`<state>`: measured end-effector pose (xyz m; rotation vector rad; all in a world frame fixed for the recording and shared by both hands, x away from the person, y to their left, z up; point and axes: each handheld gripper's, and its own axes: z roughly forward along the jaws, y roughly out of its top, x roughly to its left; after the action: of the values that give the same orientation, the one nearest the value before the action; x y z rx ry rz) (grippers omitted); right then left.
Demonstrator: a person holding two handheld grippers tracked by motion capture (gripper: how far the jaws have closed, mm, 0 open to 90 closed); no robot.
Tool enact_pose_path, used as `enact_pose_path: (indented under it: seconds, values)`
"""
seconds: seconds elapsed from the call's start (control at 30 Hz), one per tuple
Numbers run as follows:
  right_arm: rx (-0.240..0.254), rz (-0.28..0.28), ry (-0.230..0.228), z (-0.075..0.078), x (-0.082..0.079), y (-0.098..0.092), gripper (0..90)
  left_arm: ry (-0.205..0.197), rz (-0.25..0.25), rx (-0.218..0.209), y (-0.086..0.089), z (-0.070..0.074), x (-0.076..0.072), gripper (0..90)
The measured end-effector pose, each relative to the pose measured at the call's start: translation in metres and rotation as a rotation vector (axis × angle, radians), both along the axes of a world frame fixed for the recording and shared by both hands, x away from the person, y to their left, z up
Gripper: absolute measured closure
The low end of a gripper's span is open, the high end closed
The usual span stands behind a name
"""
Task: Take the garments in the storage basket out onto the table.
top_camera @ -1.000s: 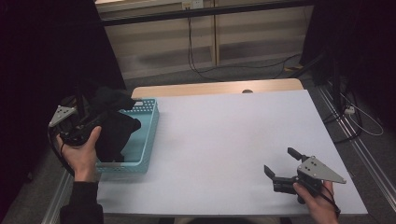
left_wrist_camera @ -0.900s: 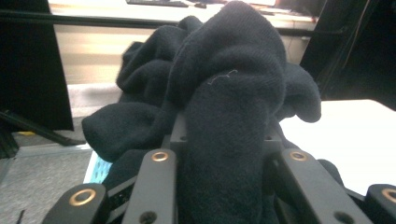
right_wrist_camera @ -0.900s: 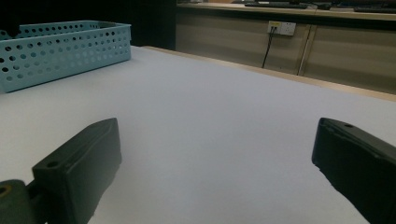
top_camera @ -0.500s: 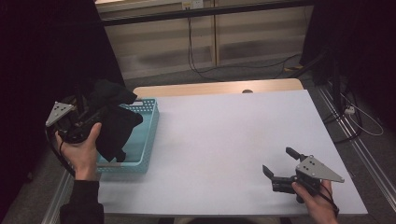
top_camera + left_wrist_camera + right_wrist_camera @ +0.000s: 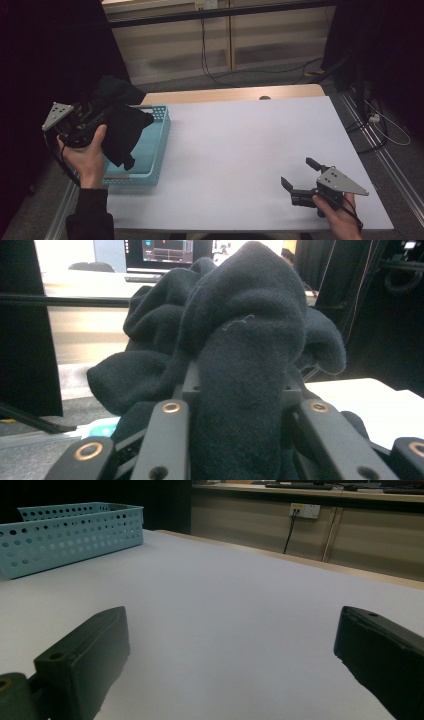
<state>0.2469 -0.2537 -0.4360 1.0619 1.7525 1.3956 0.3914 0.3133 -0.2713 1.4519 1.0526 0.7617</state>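
Note:
A dark, bunched-up cloth (image 5: 120,125) hangs from my left gripper (image 5: 107,112), held up over the left part of a light blue perforated basket (image 5: 155,150). In the left gripper view the cloth (image 5: 240,355) bulges up between the two black jaws, which are shut on it. My right gripper (image 5: 300,175) rests low over the white table (image 5: 240,145) near its front right corner. Its jaws stand wide apart with nothing between them, and in the right gripper view the basket (image 5: 70,530) sits far off at the upper left.
The basket stands at the table's left edge. Behind the table runs a wooden strip (image 5: 225,94), then a floor with cables (image 5: 210,60) and a low wall. Dark curtains hang at both sides.
My left gripper has risen and drifted left, lifting the dark cloth higher out of the basket. The right gripper has stayed where it was.

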Motion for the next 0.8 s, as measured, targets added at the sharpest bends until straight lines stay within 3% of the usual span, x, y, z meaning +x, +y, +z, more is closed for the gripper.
enact_pose_path:
  seconds: [0.27, 0.5, 0.8]
  values:
    - [0.001, 0.004, -0.001, 0.000, 0.000, 0.001, 0.6, -0.034, -0.015, 0.006, -0.006, 0.014, -0.003, 69.0]
    - [0.009, 0.018, 0.003, 0.000, 0.000, 0.002, 0.6, -0.071, -0.034, -0.053, -0.003, 0.019, -0.002, 68.9]
    - [0.007, 0.023, 0.002, 0.000, 0.000, 0.002, 0.5, -0.086, -0.057, -0.037, -0.009, 0.030, -0.001, 68.9]
